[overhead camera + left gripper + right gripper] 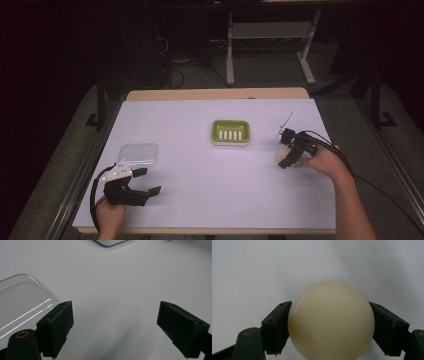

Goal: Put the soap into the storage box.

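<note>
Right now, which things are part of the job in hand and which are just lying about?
In the job:
- cream ball, clamped in the right gripper

Lying about:
- green dish, mid-table
- clear lid, beside the open left gripper, untouched
- white stick, beyond the right gripper

High view: looking forward and down over the whole white table, taking in the floor beyond. Left gripper view: riding low and close to the tabletop, facing along its own jaws, catching the clear lid at its left; the high view is sharing that lid. Right gripper view: sitting very near a cream ball, facing the tabletop; the high view is sharing that ball.
</note>
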`<state>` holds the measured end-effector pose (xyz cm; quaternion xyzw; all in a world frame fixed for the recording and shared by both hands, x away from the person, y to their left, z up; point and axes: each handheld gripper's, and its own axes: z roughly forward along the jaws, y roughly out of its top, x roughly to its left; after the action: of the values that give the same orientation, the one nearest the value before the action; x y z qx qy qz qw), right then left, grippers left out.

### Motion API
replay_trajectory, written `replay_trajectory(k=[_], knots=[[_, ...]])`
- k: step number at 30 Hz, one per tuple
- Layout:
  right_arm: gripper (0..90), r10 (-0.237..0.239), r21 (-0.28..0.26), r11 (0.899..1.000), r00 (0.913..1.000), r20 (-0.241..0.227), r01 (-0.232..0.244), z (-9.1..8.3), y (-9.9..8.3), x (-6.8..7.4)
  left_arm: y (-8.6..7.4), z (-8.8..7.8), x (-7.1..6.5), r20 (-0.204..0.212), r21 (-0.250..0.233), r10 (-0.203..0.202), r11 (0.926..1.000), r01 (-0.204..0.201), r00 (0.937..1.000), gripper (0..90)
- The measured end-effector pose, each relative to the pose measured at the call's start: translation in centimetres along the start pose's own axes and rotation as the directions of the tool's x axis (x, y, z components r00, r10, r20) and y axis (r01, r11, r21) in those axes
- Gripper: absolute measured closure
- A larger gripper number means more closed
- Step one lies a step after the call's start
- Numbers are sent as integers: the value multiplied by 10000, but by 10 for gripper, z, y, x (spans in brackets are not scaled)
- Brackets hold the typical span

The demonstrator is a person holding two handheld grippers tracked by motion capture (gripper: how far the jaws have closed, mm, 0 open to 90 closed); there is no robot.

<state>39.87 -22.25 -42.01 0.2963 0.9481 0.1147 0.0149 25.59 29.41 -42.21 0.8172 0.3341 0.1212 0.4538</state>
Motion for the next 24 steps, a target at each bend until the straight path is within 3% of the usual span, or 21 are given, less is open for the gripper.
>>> replay_trajectory(k=[11,24], knots=[[226,122,-341,9993,9998,-167,-128,-13,0,1,0,0,0,24,-68,-33,10000,33,10000,131],[226,-175,-500,9986,9998,-88,171,-37,26,6,0,-1,1,18,-132,-110,9999,110,9999,131]])
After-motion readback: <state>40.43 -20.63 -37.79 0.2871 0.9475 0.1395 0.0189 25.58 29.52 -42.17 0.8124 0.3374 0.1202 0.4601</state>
